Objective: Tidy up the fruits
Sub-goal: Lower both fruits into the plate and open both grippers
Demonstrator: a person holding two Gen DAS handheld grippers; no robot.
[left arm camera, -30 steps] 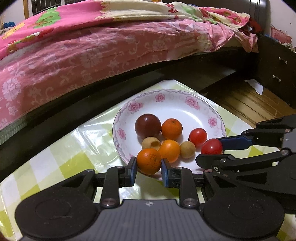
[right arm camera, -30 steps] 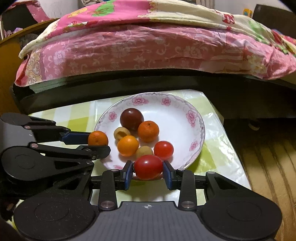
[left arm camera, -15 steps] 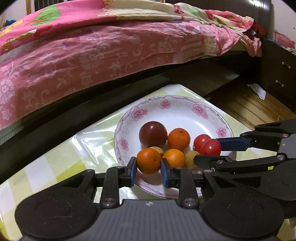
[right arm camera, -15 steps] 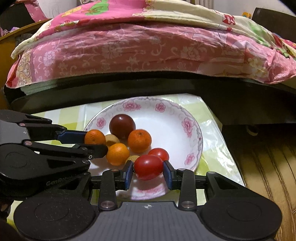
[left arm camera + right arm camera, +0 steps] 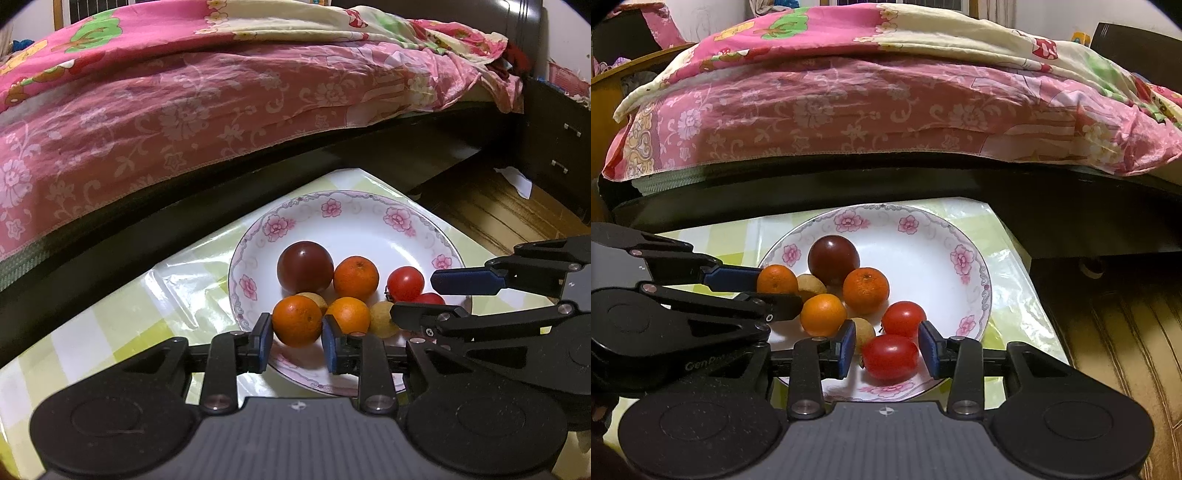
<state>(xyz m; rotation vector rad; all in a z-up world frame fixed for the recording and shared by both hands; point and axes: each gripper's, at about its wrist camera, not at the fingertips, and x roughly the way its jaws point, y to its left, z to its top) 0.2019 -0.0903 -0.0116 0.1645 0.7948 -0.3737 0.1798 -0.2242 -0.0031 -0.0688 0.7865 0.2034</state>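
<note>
A white plate with pink flowers (image 5: 369,221) (image 5: 923,236) holds a dark plum (image 5: 304,266), two oranges (image 5: 356,277), two tan longans (image 5: 384,318) and a red tomato (image 5: 405,283). My left gripper (image 5: 297,338) is shut on a small orange (image 5: 297,320) just over the plate's near left rim; it also shows in the right wrist view (image 5: 776,279). My right gripper (image 5: 887,347) has its jaws apart around a red tomato (image 5: 891,357) that lies on the plate's near edge, with gaps at both pads.
The plate sits on a table with a yellow-green checked cloth under clear plastic (image 5: 110,332). A bed with a pink floral quilt (image 5: 221,103) stands close behind. A wooden floor (image 5: 498,210) and a dark cabinet (image 5: 554,147) lie to the right.
Both grippers moved forward over the plate. The right gripper opened and let the red tomato rest on the plate. The left gripper still holds its orange.
</note>
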